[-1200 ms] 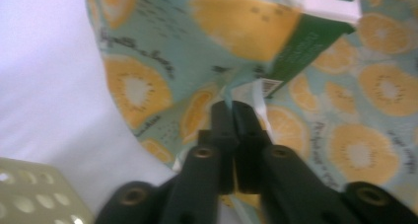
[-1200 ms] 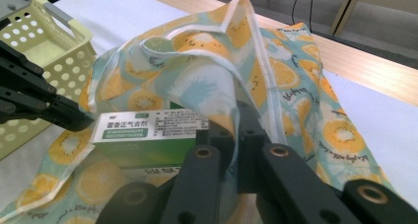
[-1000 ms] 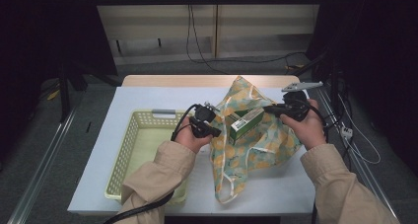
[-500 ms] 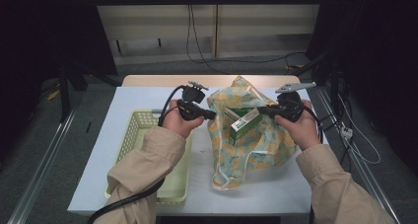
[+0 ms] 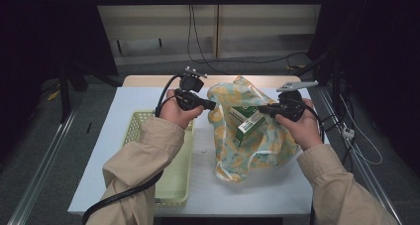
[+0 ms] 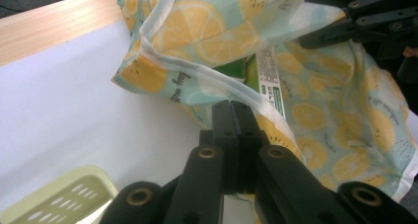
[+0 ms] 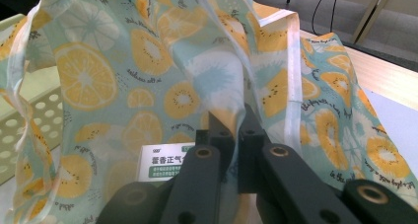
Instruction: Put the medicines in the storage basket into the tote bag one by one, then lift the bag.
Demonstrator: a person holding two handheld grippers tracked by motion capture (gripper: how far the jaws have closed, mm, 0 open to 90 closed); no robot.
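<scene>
Left gripper point(image 5: 212, 106) now higher, lifting the bag point(image 5: 247, 136) rim; right gripper point(image 5: 261, 108) clamps the opposite rim. Both jaws closed on fabric, green box point(image 5: 246, 120) inside, above the desk's far edge.

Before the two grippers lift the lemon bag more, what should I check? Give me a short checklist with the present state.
1. left gripper shut on the edge of the lemon-print bag: ok; in the left gripper view its jaws pinch the white hem.
2. right gripper shut on the opposite edge: ok; fabric sits between its jaws.
3. Bag mouth held open between the grippers: ok.
4. green and white box inside the bag: ok, it shows through the opening.
5. Bag bottom off the table: cannot tell.
6. yellow basket apart from the bag: ok.
</scene>
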